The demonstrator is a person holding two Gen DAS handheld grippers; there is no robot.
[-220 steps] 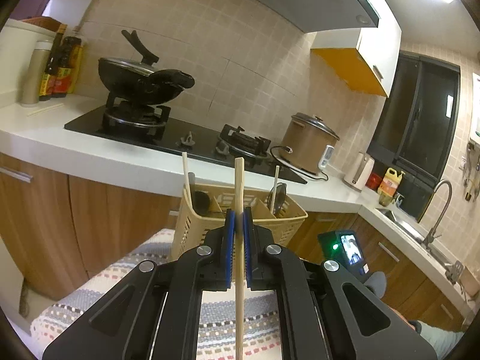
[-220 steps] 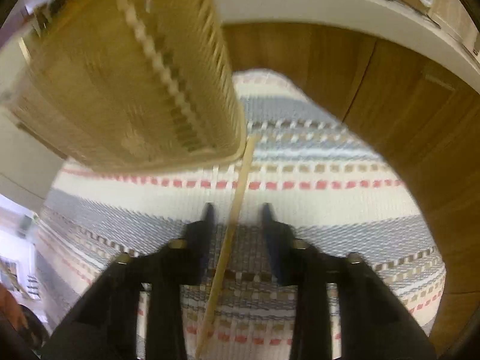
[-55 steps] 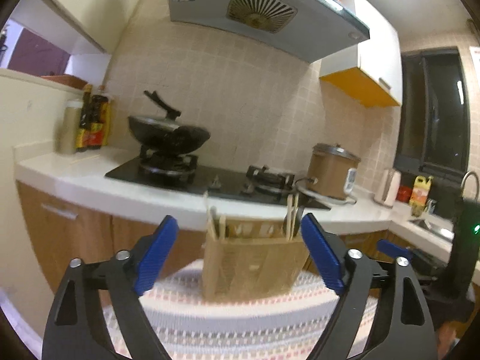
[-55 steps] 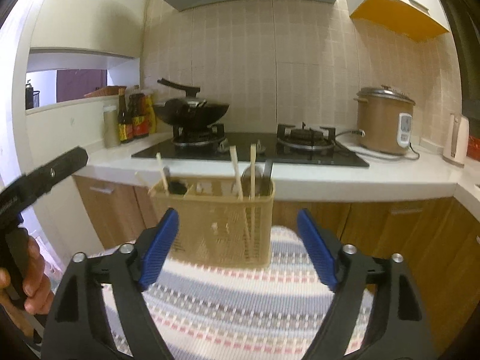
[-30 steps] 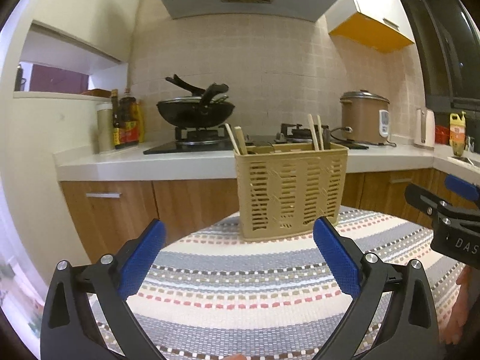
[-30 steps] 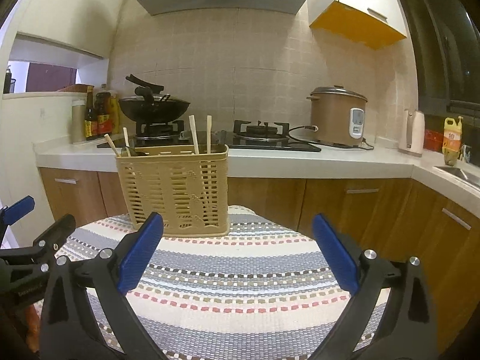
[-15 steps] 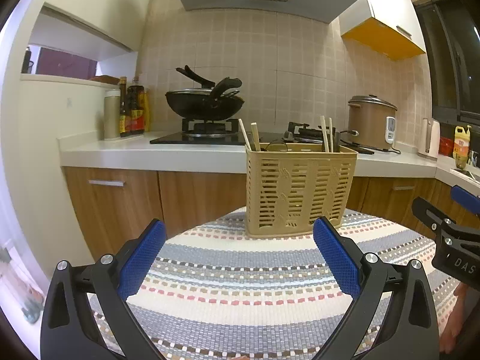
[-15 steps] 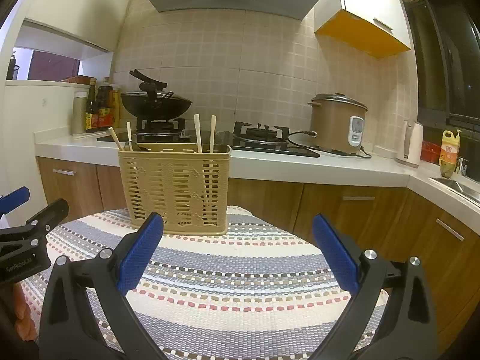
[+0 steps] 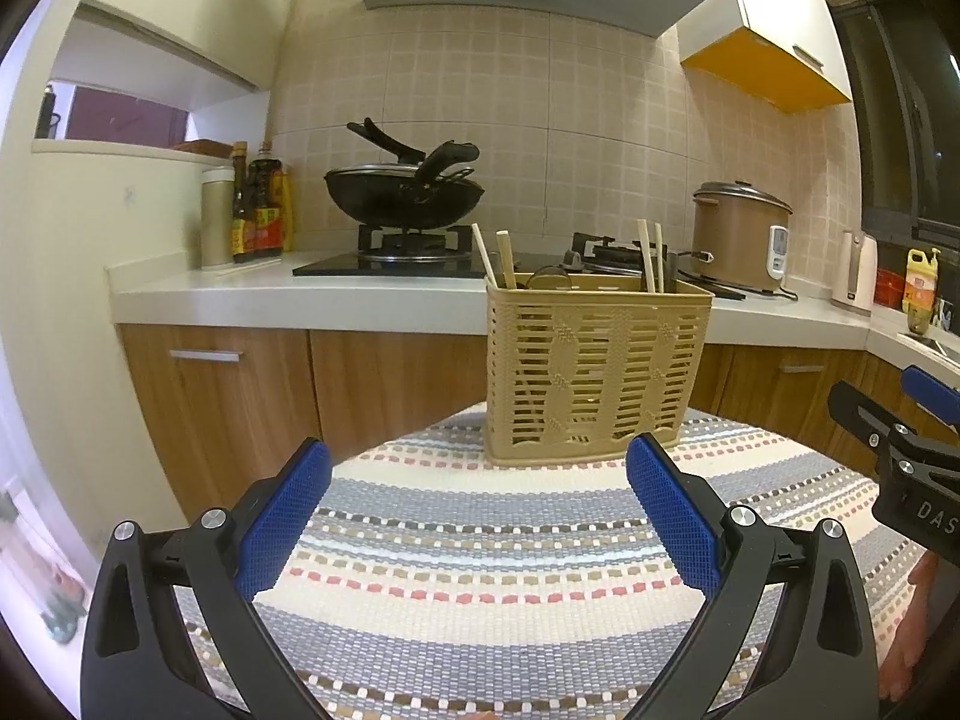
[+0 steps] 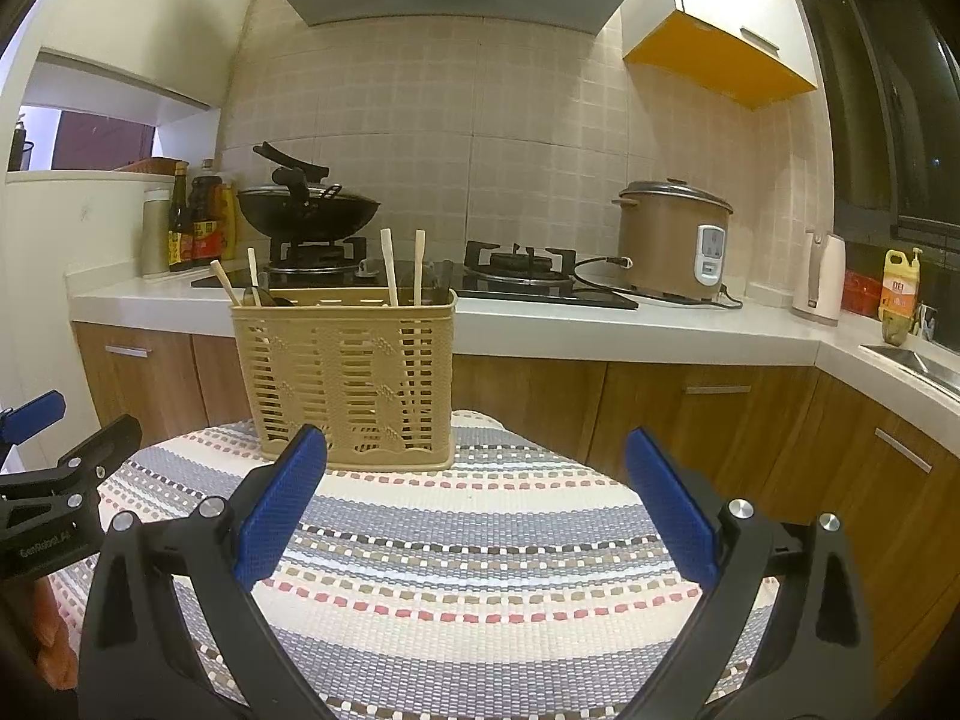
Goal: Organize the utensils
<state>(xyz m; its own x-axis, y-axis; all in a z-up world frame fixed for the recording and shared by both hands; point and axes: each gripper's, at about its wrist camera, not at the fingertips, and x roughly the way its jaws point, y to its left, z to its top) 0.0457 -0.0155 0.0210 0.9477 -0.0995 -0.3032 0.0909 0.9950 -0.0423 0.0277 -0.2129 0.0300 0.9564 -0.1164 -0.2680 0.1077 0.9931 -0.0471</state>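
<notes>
A tan slatted utensil basket (image 9: pixel 594 369) stands upright on the striped cloth (image 9: pixel 480 552) at the table's far side; it also shows in the right wrist view (image 10: pixel 348 378). Wooden chopsticks (image 9: pixel 504 258) stick up from its left and right compartments (image 10: pixel 390 267). My left gripper (image 9: pixel 477 516) is open and empty, well back from the basket. My right gripper (image 10: pixel 477 510) is open and empty, also back from it, with the basket to its left. Each gripper shows at the edge of the other's view.
Behind the table runs a white kitchen counter (image 9: pixel 300 294) over wooden cabinets. On it stand a black wok on a gas hob (image 9: pixel 405 192), sauce bottles (image 9: pixel 258 210), a brown rice cooker (image 10: pixel 672 240) and a white kettle (image 10: pixel 822 279). A sink (image 10: pixel 918 363) sits at far right.
Both grippers, earlier shut on or near chopsticks by the basket, are now open, empty and drawn back. Over the last second the views only shift slightly.
</notes>
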